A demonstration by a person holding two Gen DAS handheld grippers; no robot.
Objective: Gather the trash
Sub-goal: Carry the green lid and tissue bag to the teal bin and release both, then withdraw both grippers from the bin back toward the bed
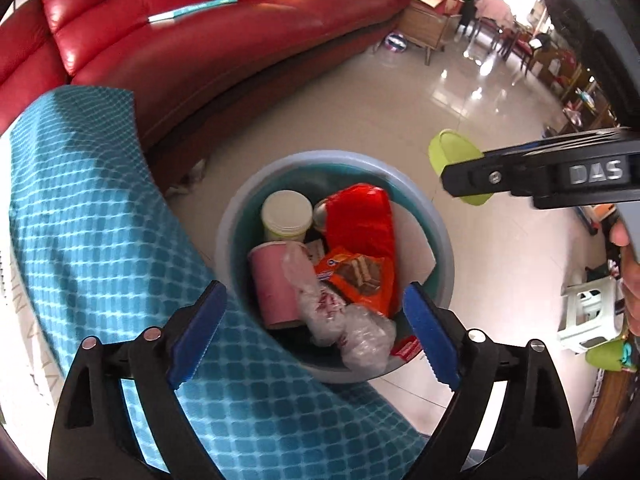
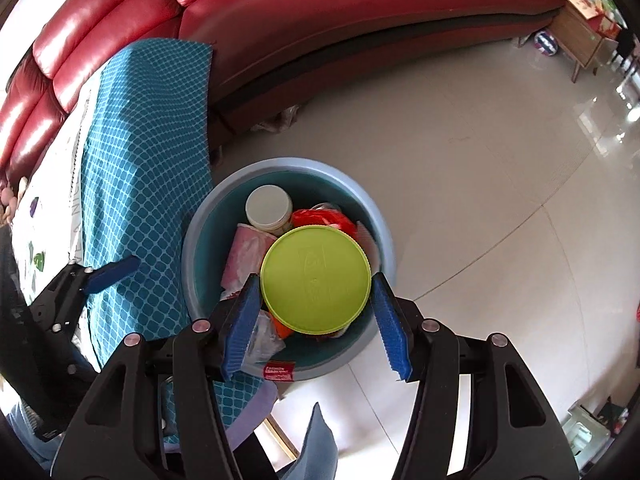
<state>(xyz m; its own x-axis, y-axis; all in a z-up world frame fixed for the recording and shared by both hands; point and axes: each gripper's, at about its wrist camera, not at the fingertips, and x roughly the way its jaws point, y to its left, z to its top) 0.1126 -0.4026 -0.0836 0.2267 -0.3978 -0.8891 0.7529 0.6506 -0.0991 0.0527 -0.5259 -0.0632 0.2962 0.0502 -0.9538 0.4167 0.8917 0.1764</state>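
A grey-blue trash bin (image 1: 234,216) stands on the floor, holding a white-lidded jar (image 1: 287,216), a red plastic bag (image 1: 360,216), a pink cup (image 1: 272,284), an orange wafer wrapper (image 1: 356,276) and crumpled clear plastic (image 1: 340,320). My left gripper (image 1: 314,292) hangs open over the bin with nothing between its blue pads. My right gripper (image 2: 316,280) is shut on a lime-green round tub (image 2: 315,278), held above the bin (image 2: 200,216). In the left wrist view the tub (image 1: 452,152) shows at the right, above the floor.
A blue checked cloth (image 1: 100,220) drapes down against the bin's left side. A red leather sofa (image 1: 200,40) curves behind it. Glossy tiled floor (image 1: 400,112) spreads to the right, with a white stool (image 1: 588,312), a wooden cabinet (image 1: 428,28) and a ball (image 1: 396,42).
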